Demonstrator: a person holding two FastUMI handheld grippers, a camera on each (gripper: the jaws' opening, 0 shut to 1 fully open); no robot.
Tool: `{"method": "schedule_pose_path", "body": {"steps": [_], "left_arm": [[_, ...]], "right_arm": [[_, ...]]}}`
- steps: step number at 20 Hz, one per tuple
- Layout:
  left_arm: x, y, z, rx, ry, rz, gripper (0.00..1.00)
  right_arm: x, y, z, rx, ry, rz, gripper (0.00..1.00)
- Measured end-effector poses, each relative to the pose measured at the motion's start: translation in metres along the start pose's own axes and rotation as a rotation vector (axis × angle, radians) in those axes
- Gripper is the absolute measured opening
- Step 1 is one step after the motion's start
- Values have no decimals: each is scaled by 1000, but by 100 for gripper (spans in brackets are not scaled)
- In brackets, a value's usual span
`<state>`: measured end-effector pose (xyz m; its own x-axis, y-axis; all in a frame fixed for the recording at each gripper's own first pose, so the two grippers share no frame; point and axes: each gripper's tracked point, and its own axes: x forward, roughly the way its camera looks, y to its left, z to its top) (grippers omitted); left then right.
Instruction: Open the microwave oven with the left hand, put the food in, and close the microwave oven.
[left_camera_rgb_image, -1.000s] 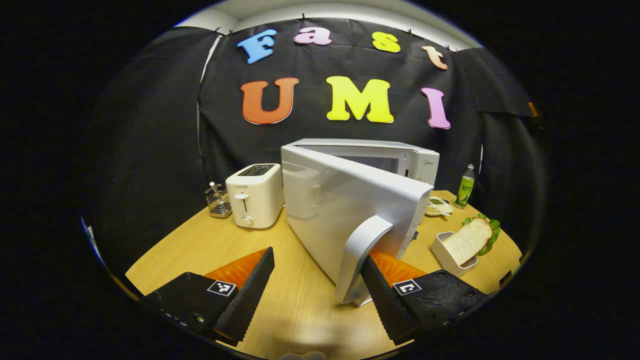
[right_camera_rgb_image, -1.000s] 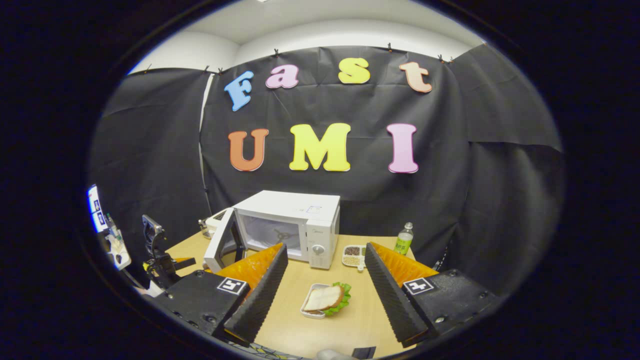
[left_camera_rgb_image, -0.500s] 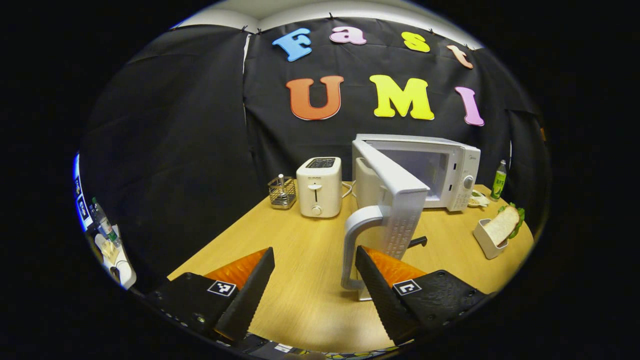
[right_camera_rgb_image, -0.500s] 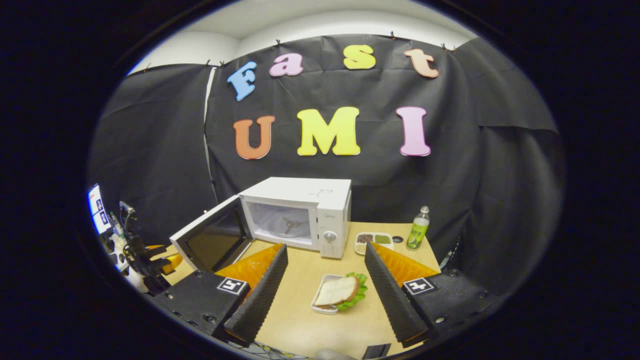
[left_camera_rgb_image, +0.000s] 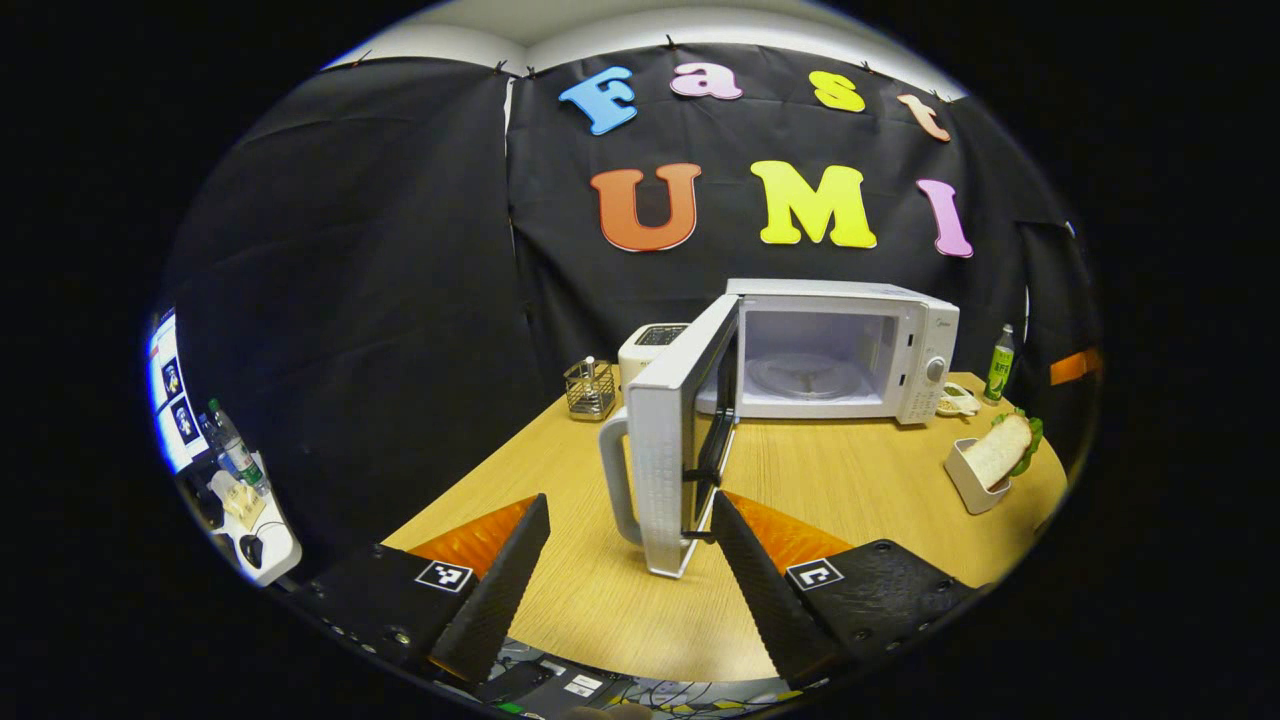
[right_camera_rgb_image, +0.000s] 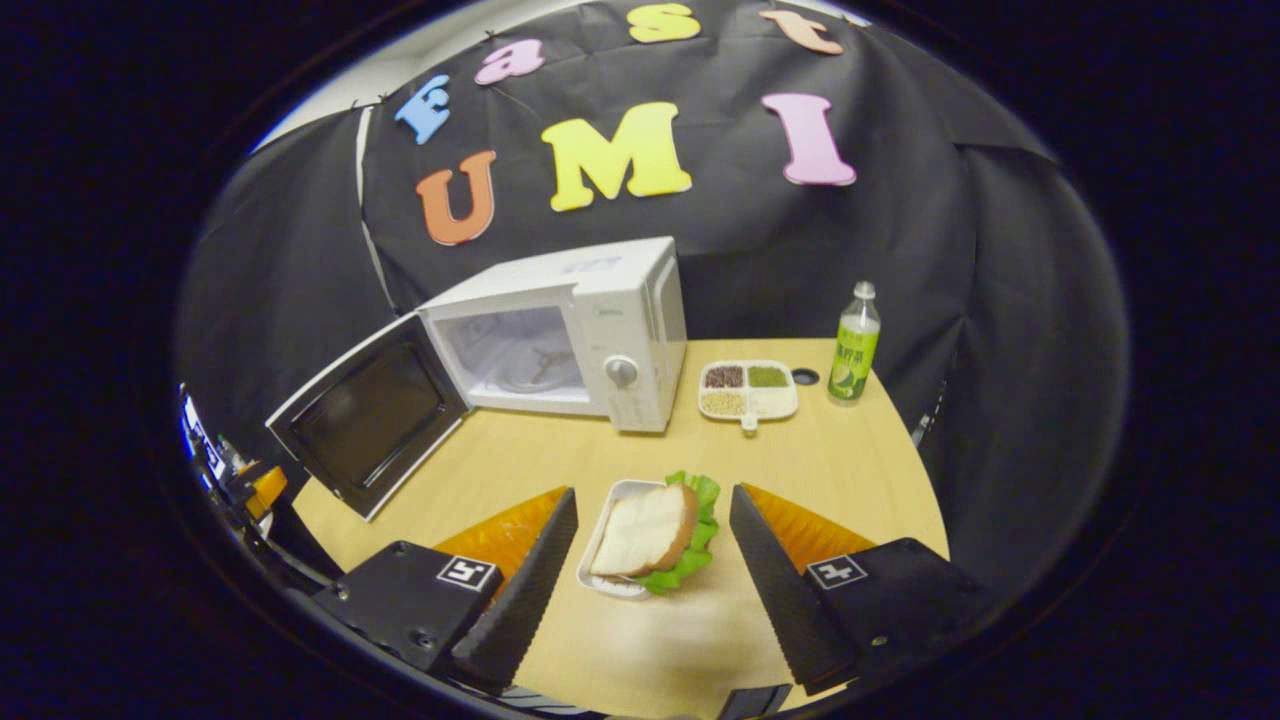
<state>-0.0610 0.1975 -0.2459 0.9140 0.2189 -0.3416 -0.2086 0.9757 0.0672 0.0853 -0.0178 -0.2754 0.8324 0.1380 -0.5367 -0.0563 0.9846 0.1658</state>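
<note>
Left gripper (left_camera_rgb_image: 630, 575): was seen with its 2 fingers spread wide and nothing held between them, above the near edge of the table (left_camera_rgb_image: 860, 480).
Microwave door (left_camera_rgb_image: 672, 440): was swung wide open on its left hinge; its free edge with the handle (left_camera_rgb_image: 612, 480) was seen between the left gripper's fingers, just ahead of the tips, untouched by them.
Microwave oven (right_camera_rgb_image: 575, 335): was placed at the back of the table, its cavity exposed with the round turntable (left_camera_rgb_image: 805, 375) visible inside.
Right gripper (right_camera_rgb_image: 652, 585): was spread apart, 1 finger on each side of the food, gripping nothing.
Sandwich (right_camera_rgb_image: 655, 530): bread on green lettuce was held in a small white tray (right_camera_rgb_image: 600, 570), between the right gripper's fingers near their tips, on the table in front of the oven; no contact could be made out.
Behind: a 4-part dish (right_camera_rgb_image: 748, 390) and a green bottle (right_camera_rgb_image: 853, 345) were placed to the oven's right.
Left of oven: a toaster (left_camera_rgb_image: 650, 345) and a wire holder (left_camera_rgb_image: 590, 388) were seen.
</note>
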Motion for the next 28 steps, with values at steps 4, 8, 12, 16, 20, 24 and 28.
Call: {"method": "schedule_pose_path", "body": {"steps": [4,8,12,16,20,24,28], "left_arm": [[-11,-28,18,4,-16,-33,96],[-16,-47,37,13,-20,3,95],[-24,-57,48,-3,-12,71,95],[-36,-69,52,0,5,118,95],[-46,-80,59,47,-1,128,95],[-49,-99,59,73,-17,86,95],[-41,-112,63,56,-35,4,95]], "right_arm": [[47,-18,-26,112,135,55,94],[79,-23,-46,194,253,126,78],[93,-6,-53,339,345,260,58],[95,-2,-53,463,410,331,36],[90,0,-46,520,420,375,34],[72,11,-15,519,359,414,40],[53,45,28,505,271,459,39]]}}
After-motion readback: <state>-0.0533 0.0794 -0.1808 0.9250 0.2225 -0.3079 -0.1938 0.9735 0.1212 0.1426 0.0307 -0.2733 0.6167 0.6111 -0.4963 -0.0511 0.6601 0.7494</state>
